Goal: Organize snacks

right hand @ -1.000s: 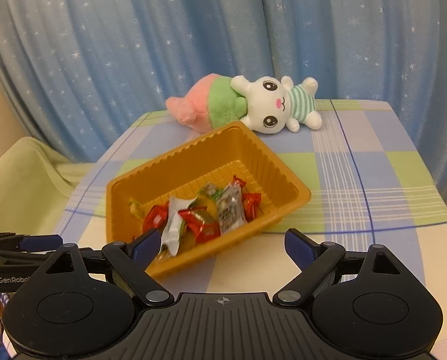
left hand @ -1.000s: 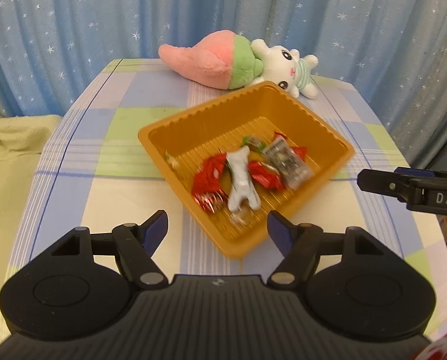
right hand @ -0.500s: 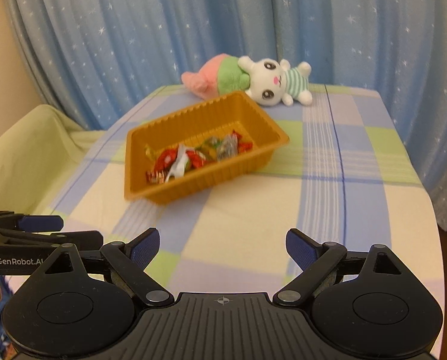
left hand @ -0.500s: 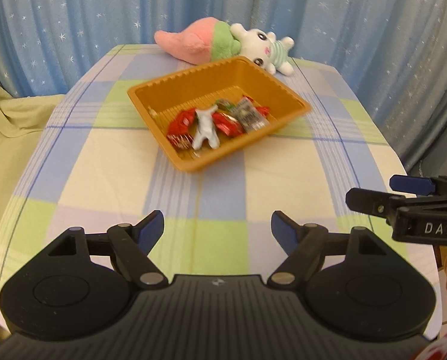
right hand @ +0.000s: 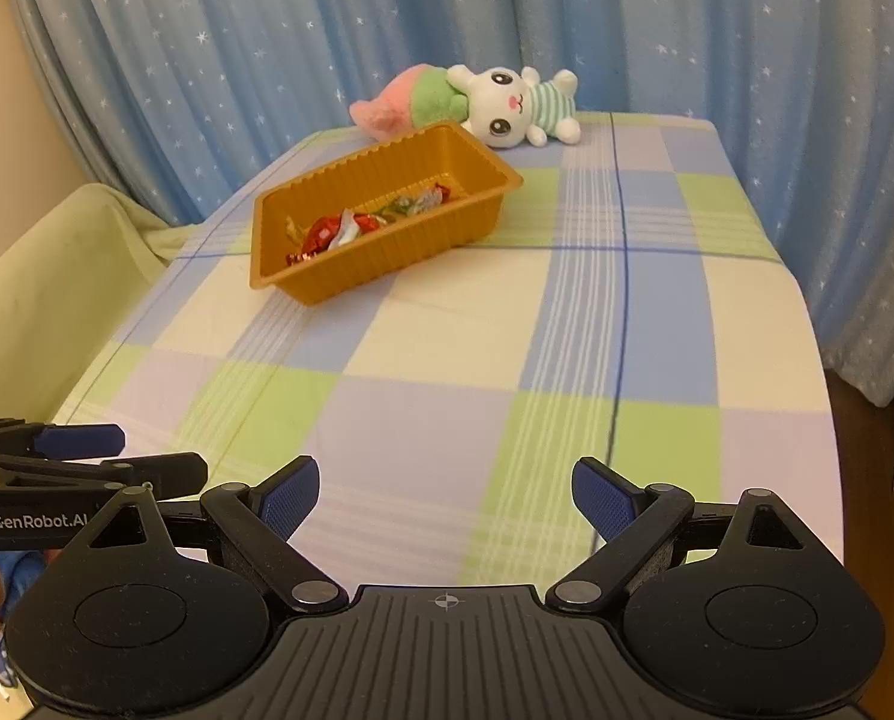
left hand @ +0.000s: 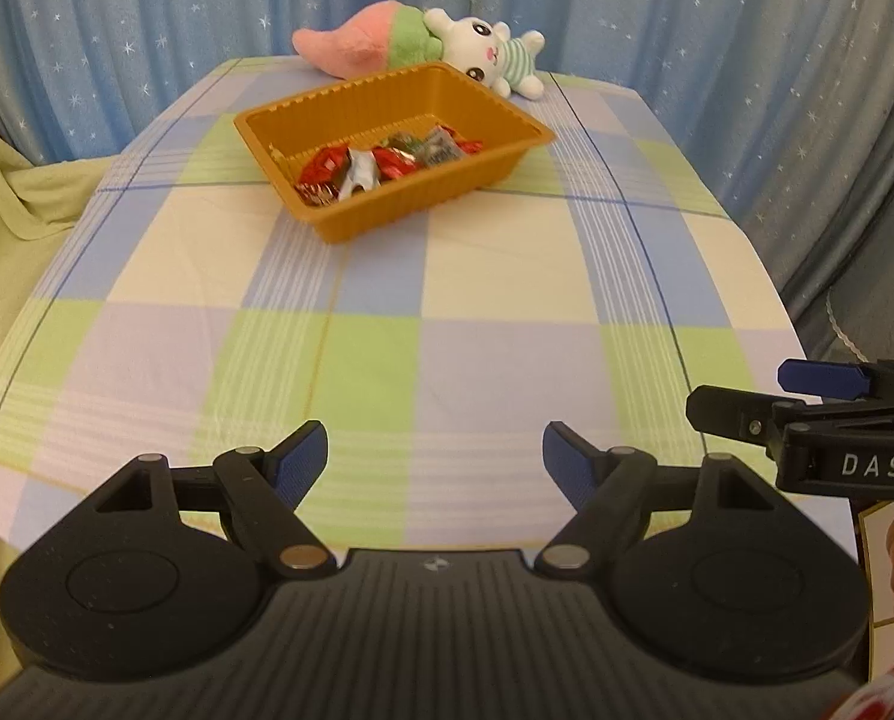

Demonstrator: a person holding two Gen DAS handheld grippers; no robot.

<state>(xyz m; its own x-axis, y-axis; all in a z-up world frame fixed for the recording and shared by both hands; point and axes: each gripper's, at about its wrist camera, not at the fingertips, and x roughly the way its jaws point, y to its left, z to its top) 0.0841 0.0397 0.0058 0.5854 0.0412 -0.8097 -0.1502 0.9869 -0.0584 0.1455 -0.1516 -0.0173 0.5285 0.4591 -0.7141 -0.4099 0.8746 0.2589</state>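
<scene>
1. A blue star-print curtain (right hand: 717,30) hangs behind the far edge of the table (left hand: 447,312), which wears a checked cloth.
2. A plush rabbit (right hand: 507,105) lies along the table's far edge, just behind the tray.
3. The orange tray (left hand: 363,222) sits toward the far-left part of the table; the wrapped snacks (left hand: 381,162) lie inside it.
4. The left gripper (left hand: 435,462), over the near edge, has just been spreading its jaws, nothing between them.
5. The right gripper (right hand: 447,495), also at the near edge, stands wide apart and empty.
</scene>
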